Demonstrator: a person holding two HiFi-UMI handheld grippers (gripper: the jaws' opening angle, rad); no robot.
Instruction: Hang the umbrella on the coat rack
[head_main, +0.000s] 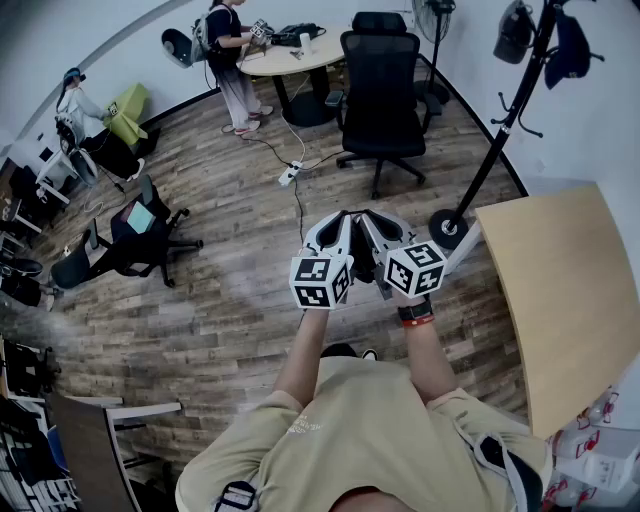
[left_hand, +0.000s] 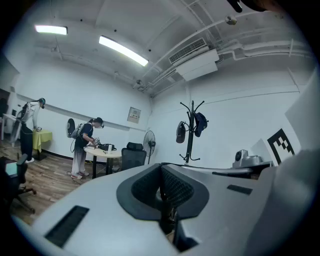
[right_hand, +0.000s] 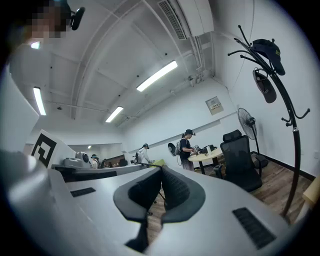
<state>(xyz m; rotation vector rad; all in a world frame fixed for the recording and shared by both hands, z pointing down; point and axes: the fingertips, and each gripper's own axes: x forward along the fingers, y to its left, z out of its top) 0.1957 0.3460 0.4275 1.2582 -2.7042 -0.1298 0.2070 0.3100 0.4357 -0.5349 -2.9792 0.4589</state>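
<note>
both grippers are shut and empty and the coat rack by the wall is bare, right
Not quite. The coat rack isn't bare: the head view shows two dark items hanging near its top. The rest holds: the left gripper and right gripper are shut and empty, as their own views show.

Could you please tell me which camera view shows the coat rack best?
The right gripper view: the coat rack stands close and large, its hooks and hanging items clear. The head view shows its pole and round base from above; the left gripper view shows it small and distant.
</note>
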